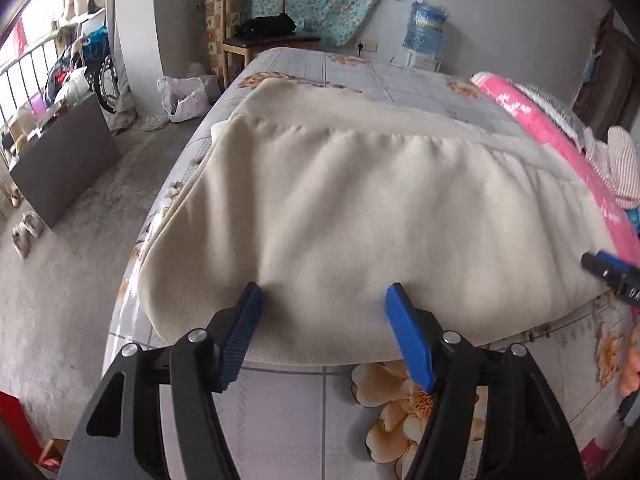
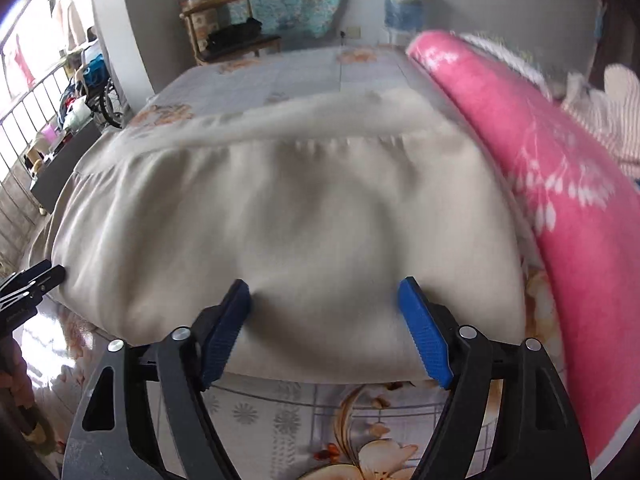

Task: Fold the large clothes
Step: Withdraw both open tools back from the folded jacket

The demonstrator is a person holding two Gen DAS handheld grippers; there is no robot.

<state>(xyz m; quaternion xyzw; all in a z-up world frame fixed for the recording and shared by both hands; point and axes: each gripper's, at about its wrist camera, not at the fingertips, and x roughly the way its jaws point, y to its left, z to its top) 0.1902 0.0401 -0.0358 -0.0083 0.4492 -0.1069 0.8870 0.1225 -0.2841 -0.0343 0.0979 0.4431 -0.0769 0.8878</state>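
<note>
A large cream fleece garment point(image 1: 340, 208) lies folded over on the flower-patterned table top point(image 1: 280, 412), a gathered seam running across its far part. My left gripper point(image 1: 324, 300) stands open at the garment's near fold, its blue pads point(image 1: 244, 332) wide apart, and no cloth is pinched between them. In the right wrist view the same cream garment point(image 2: 300, 216) fills the middle. My right gripper point(image 2: 326, 294) is open over its near edge, blue pads point(image 2: 426, 332) apart and free of cloth. Each gripper shows at the other view's edge: the right gripper point(image 1: 612, 276) and the left gripper point(image 2: 28, 284).
A pink flowered blanket point(image 2: 552, 184) lies rolled along the right side of the table, with striped cloth point(image 1: 618, 164) behind it. Beyond the table stand a wooden chair point(image 1: 260, 32) and a water dispenser point(image 1: 424, 28). A grey board point(image 1: 64, 160) leans on the floor at left.
</note>
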